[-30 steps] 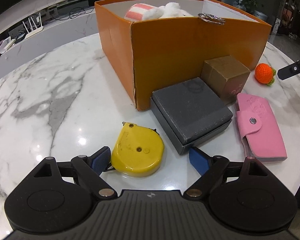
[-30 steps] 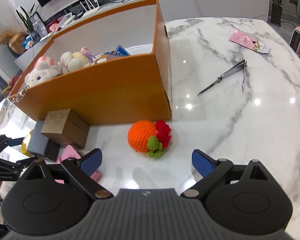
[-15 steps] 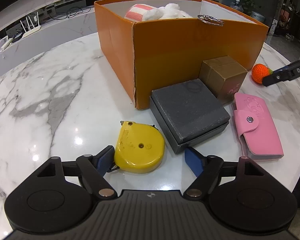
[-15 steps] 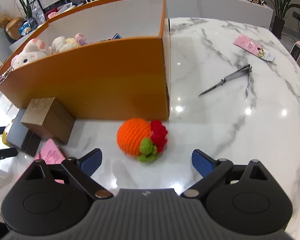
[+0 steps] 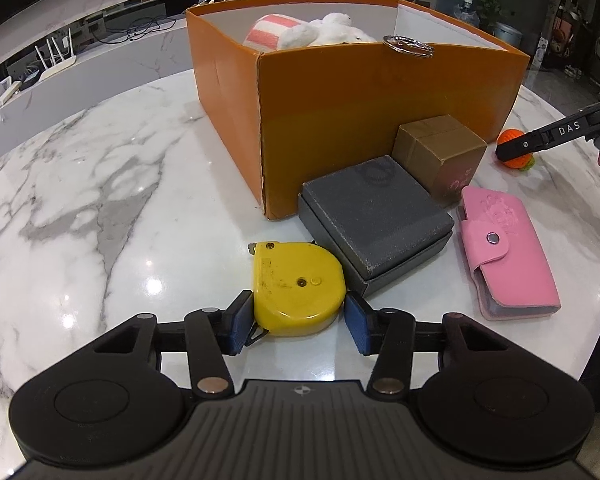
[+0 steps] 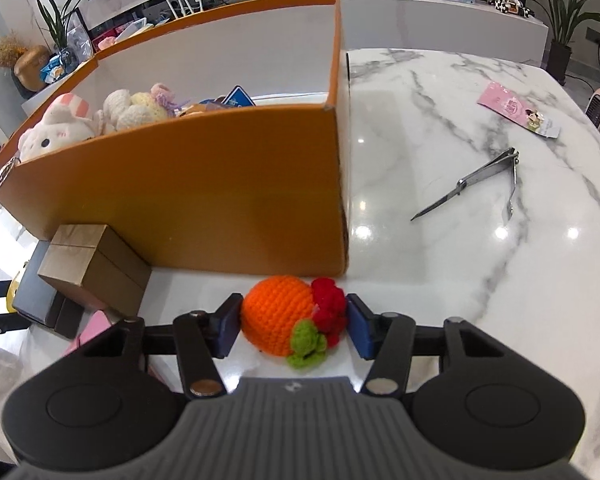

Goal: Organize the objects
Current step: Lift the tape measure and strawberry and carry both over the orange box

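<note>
- My left gripper [image 5: 299, 322] has its jaws closed on the yellow tape measure [image 5: 298, 288], blue pads pressing both flanks; it lies flat on the marble table [image 5: 80, 200], hard plastic, rounded on one side.
- Just behind it a grey box [image 5: 374, 216] with a grainy lid almost touches the measure's right edge and crowds that pad.
- A brown cardboard box [image 5: 440, 154] and a pink snap-flap wallet [image 5: 504, 252] sit to the right.
- The tall orange box [image 6: 180, 204] rises beyond, smooth-walled, plush toys [image 6: 56, 132] inside, a metal key ring [image 5: 408, 45] on its rim.
- My right gripper [image 6: 294, 326] has just been closing its jaws; the pads now touch the crocheted orange toy [image 6: 278, 312], knobbly yarn with red and green bits, on the table near the orange box's corner.
- Steel nail clippers [image 6: 480, 180] and a pink packet [image 6: 518, 109] lie well apart to the right.
</note>
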`<state>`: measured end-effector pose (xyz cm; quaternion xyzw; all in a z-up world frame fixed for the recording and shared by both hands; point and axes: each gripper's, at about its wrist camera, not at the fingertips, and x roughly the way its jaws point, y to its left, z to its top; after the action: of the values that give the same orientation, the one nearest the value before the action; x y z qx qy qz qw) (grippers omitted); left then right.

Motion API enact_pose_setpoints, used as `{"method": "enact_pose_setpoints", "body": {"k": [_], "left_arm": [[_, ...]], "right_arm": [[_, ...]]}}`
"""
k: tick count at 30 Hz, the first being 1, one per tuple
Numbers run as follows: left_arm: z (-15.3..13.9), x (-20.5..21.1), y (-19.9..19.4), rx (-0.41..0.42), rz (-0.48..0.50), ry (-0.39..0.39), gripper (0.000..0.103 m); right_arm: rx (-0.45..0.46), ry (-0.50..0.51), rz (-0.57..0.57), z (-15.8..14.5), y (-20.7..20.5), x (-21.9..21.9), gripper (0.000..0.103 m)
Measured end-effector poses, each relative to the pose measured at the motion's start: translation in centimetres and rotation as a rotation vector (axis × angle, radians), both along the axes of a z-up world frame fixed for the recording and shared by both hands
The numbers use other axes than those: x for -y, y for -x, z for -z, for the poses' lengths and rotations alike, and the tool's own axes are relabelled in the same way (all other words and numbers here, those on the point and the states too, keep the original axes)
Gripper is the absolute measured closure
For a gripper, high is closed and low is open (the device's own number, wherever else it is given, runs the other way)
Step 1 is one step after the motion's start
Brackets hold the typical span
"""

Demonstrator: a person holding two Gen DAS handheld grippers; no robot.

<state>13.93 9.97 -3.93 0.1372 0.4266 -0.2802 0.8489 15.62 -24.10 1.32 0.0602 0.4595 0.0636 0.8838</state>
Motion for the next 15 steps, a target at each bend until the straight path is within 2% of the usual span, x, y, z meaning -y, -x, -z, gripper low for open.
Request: {"method": "enact_pose_setpoints", "body": {"k": [15], "left_arm": [[-0.9, -1.0, 0.7, 0.002, -0.034, -0.028, 0.046]], "right_arm": [[-0.011, -0.049, -0.032, -1.3, 1.5, -0.7, 0.047]]}}
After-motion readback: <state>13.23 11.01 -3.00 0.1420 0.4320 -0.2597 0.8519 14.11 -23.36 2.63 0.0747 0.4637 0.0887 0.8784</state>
